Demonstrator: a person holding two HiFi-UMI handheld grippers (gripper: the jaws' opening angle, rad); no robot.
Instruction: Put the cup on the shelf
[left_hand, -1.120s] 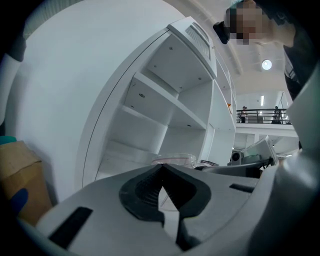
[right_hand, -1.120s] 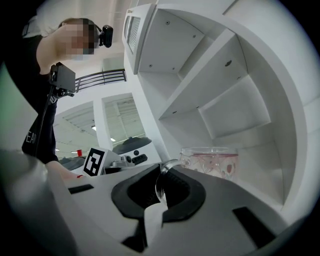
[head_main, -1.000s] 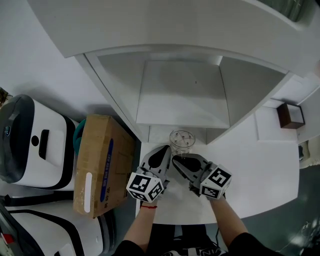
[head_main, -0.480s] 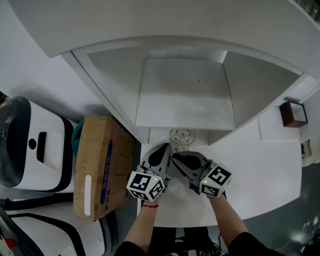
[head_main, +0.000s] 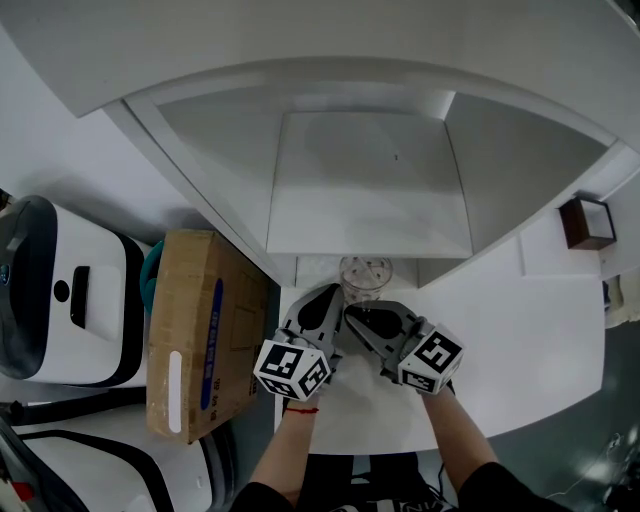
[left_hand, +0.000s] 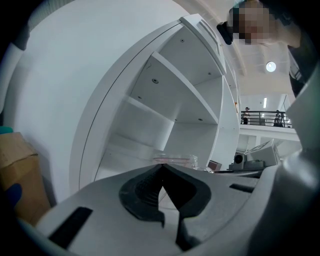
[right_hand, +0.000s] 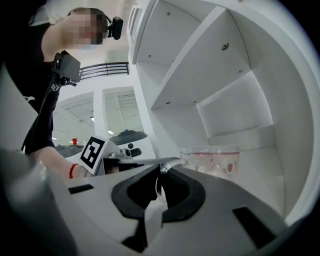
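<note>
Shelving takes up most of what we see: the white shelf (head_main: 365, 190) sits a touch larger and more square in the head view than a second ago, which we read as our head moving, not the shelf. The bay at the bottom stands open and holds nothing we can make out. Below it, the white worktop (head_main: 520, 330) carries the task's thing, and the cardboard box (head_main: 205, 330) lies well off to the left, beside the worktop's edge.

Both grippers have stayed put. The left claw (head_main: 328, 300) lies just beside the cup and is clenched on nothing; in the left gripper view its tips meet (left_hand: 161, 167) with the cup (left_hand: 175, 160) showing beyond them. The right claw (head_main: 352, 318) is clenched on the cup's clear handle (right_hand: 167, 167), a thin glass loop pinched between the pads.

The cup (head_main: 365, 274), clear glass with small coloured spots, rests on the worktop right at the mouth of the lowest bay, where it was a second ago.

So almost nothing has changed: we judge the grasp made and the lift not yet begun. What remains is to raise the cup by its handle and carry it forward into a bay, minding that a thin handle may let the cup swing.
</note>
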